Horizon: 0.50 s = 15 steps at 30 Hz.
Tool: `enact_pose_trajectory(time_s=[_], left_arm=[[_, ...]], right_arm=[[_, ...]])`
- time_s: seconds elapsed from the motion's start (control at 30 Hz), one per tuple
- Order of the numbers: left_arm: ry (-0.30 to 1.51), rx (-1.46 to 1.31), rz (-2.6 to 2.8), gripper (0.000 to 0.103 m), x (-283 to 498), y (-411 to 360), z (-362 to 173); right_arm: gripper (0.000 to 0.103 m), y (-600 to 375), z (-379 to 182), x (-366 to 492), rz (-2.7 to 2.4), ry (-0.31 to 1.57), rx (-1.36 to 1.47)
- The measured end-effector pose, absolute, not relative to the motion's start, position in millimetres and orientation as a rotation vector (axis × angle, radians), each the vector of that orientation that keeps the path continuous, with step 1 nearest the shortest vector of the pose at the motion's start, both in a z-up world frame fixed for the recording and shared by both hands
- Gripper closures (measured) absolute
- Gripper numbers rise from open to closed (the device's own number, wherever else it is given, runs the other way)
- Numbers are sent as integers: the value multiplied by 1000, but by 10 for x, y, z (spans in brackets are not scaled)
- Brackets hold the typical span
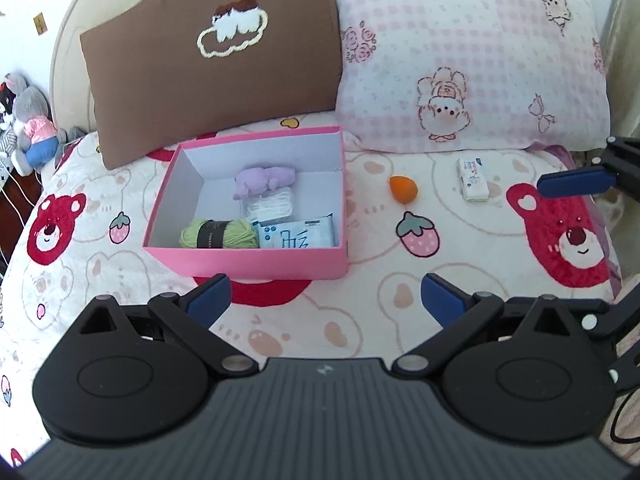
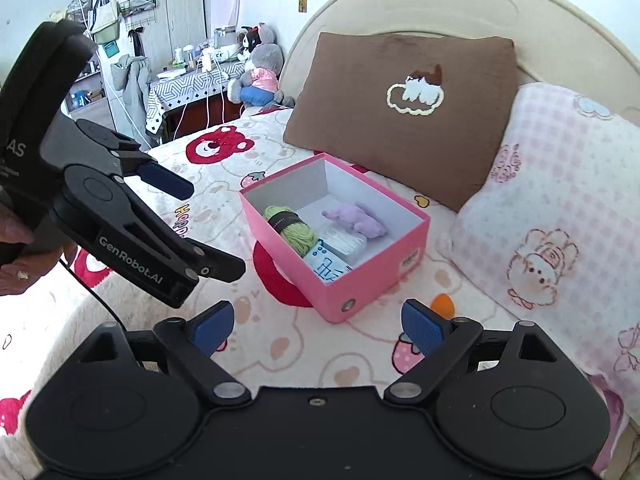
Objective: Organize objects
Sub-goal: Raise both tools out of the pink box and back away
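Brown pillow, pink pillow, plush toy

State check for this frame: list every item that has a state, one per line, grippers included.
Left gripper: open, empty.
Right gripper: open, empty.
Pink box: lid off, resting on the bed.
Green yarn: in the box, lying on its side.
Purple plush: in the box.
Tissue pack: in the box.
Orange sponge: loose on the bed, outside the box.
White packet: loose on the bed, outside the box.
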<state>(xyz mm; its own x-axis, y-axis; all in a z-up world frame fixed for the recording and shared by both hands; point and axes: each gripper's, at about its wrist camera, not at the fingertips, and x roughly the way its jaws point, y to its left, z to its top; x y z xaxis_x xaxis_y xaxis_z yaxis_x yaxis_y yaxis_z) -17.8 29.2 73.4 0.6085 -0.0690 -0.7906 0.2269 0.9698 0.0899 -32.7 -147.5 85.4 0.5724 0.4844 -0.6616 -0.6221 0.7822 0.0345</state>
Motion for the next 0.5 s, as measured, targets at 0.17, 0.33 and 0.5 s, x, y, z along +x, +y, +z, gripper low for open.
enact_pose_trajectory(time_s=[0.17,0.33,0.5], left_arm=[[936,161,-217,0,-190,84,637],[971,140,-264,0,-136,-102,516],[988,104,-318,0,-37,-258,422]], right_arm=[[10,-1612,742,-400,619,708,-235],[10,-1758,633,-436,575,676,-262],[10,-1964,561,-459,500,650,-231]])
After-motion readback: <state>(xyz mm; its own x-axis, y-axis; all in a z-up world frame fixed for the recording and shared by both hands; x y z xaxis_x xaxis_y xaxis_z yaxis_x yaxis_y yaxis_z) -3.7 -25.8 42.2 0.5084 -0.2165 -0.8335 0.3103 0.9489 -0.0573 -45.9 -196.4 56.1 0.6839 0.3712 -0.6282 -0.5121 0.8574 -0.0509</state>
